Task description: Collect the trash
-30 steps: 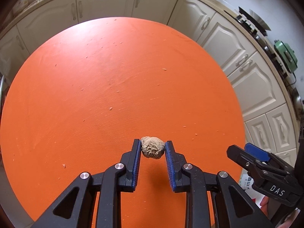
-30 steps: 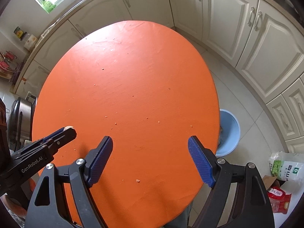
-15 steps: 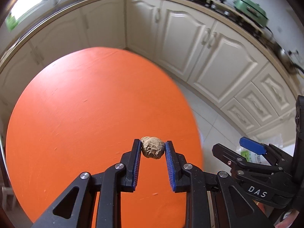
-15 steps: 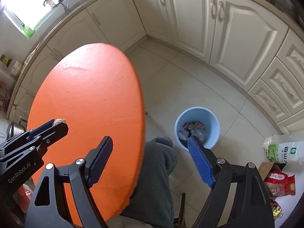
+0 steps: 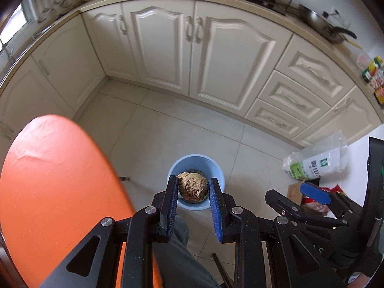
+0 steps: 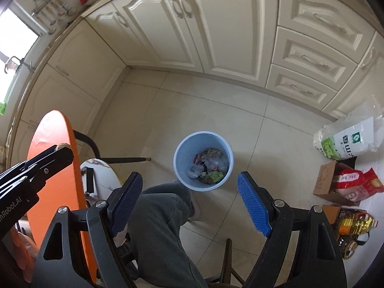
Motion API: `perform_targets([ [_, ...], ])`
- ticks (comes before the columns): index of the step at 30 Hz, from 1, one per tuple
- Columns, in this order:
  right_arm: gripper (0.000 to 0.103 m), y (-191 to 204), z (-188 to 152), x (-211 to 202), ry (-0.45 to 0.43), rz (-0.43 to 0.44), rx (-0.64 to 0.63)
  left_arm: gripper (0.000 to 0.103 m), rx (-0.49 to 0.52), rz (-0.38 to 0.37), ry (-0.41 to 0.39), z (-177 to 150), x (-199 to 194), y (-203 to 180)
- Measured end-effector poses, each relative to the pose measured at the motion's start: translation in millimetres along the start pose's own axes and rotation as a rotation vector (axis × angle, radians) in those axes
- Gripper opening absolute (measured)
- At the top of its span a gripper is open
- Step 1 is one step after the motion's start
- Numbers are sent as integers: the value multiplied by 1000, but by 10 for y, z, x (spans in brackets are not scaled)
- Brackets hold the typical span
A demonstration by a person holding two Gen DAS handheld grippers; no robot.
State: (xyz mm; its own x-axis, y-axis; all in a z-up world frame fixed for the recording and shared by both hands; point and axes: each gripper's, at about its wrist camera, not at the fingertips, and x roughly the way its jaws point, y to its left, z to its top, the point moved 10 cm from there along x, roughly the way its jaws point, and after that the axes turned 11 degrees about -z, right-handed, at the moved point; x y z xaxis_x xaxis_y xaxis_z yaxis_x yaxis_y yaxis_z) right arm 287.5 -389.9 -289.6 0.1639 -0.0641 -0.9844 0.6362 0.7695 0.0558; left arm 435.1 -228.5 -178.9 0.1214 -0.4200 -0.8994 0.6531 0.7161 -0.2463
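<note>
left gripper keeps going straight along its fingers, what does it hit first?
Likely the blue bin on the floor: the left gripper, shut on the brown wad, lines up with its opening in the left wrist view. Nothing shows between, though depth is unclear.

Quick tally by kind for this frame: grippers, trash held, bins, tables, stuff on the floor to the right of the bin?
Grippers: 2, left gripper shut on trash, right gripper open
Held trash: 1, crumpled brown paper ball
Bins: 1, light blue plastic bin, partly filled
Tables: 1, round orange table
Floor items right of the bin: at least 4
Total: at least 9
</note>
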Motion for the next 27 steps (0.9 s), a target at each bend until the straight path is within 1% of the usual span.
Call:
perform_targets([
  [6, 83, -319, 43, 199, 35, -16, 56, 22, 36, -11, 66, 409, 623, -223],
  [11, 83, -488, 113, 362, 65, -33, 89, 23, 62, 12, 91, 674, 1005, -304],
  [13, 83, -529, 133, 400, 74, -33, 96, 27, 70, 11, 105, 746, 1140, -360],
  [14, 83, -553, 143, 423, 76, -34, 98, 29, 65, 2, 115, 758, 1190, -375],
  [15, 83, -568, 155, 439, 79, -36, 99, 37, 55, -11, 127, 764, 1232, -375],
  [16, 83, -577, 161, 456, 82, -41, 100, 48, 45, -24, 138, 780, 1280, -372],
  [17, 83, -587, 161, 470, 87, -47, 99, 51, 37, -32, 144, 802, 1321, -365],
  [21, 83, -594, 156, 496, 95, -53, 95, 52, 47, 1, 142, 853, 1374, -308],
  [27, 83, -610, 124, 521, 108, -54, 99, 52, 43, 6, 150, 827, 1415, -310],
])
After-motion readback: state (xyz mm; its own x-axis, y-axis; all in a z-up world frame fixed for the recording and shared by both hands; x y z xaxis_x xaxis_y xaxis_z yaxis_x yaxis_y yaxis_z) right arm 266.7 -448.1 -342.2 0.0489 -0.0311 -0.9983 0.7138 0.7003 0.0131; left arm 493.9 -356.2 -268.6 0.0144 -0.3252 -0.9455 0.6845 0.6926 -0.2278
